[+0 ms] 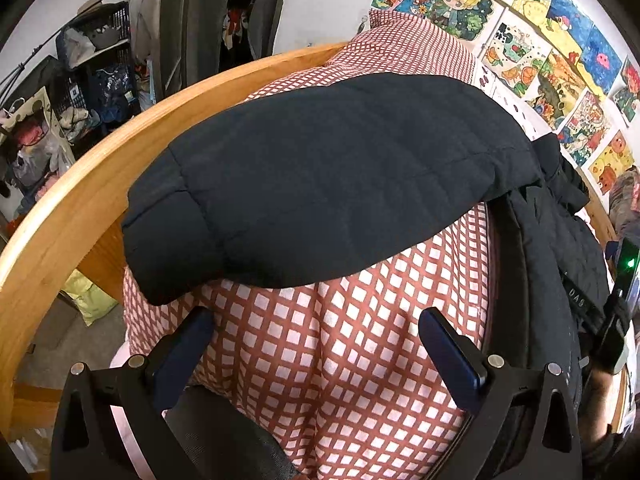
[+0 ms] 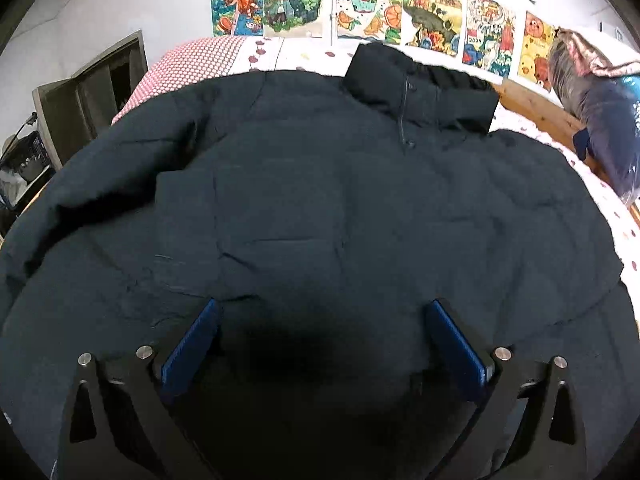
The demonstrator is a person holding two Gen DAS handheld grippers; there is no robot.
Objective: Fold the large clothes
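Note:
A large dark navy padded jacket (image 2: 320, 208) lies spread flat on the bed, collar (image 2: 416, 84) toward the wall. In the left wrist view one sleeve (image 1: 320, 176) stretches out across the red-and-white checked bedding (image 1: 340, 340), its cuff near the wooden rail. My left gripper (image 1: 316, 320) is open over the checked bedding, just short of the sleeve, holding nothing. My right gripper (image 2: 320, 312) is open above the jacket's lower middle, with nothing between its blue pads (image 2: 456, 344). The other hand-held gripper (image 1: 616, 312) shows at the left view's right edge.
A curved wooden bed rail (image 1: 88, 184) borders the bed on the left. Beyond it stand cluttered shelves and crates (image 1: 92, 64). Drawings (image 2: 360, 4) cover the wall behind the bed. A bagged bundle (image 2: 596, 112) sits at the bed's right end.

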